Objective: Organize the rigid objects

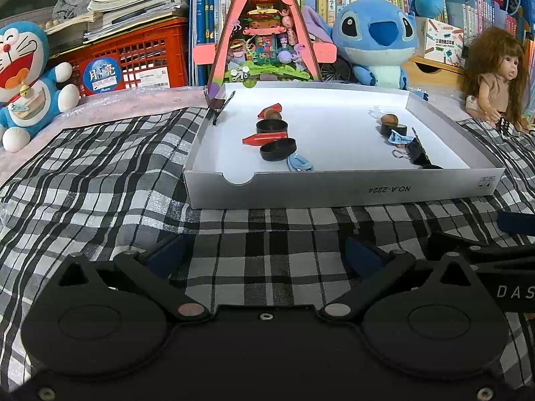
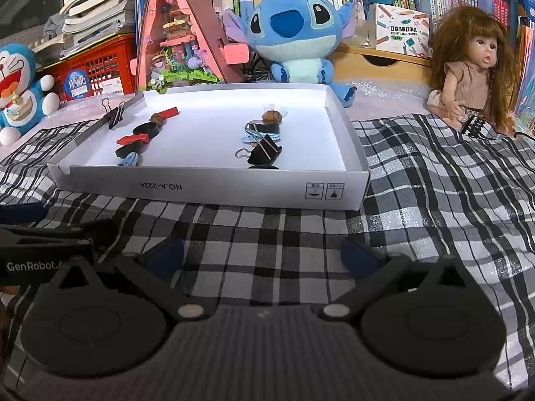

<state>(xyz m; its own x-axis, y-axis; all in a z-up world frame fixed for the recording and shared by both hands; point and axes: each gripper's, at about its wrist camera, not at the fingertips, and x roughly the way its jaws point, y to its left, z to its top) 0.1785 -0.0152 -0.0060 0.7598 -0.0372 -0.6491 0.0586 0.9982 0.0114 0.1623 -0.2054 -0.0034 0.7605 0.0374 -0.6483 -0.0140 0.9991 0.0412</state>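
Note:
A shallow white box lid [image 1: 334, 193] [image 2: 214, 193] lies on the checked cloth ahead of both grippers. Inside it stand two rows of small things: on the left red wedges [image 1: 264, 138] [image 2: 132, 139], black round caps [image 1: 278, 148] [image 2: 147, 129], a walnut [image 1: 272, 114] and a blue clip [image 1: 299, 163]; on the right a walnut [image 2: 271, 116], a black cap [image 1: 393, 129] and a black binder clip [image 1: 418, 152] [image 2: 265, 154]. Another binder clip [image 2: 115, 113] grips the lid's left wall. My left gripper [image 1: 264, 257] and right gripper [image 2: 262, 254] hover open over bare cloth, nothing between their blue pads.
Behind the lid stand a pink triangular model house [image 1: 264, 33], a blue plush [image 1: 378, 40] [image 2: 297, 33], a doll [image 2: 474, 67], a blue-and-white cat plush [image 1: 23, 77], a red crate [image 1: 133, 60] and full bookshelves. Each gripper's body shows at the other view's edge.

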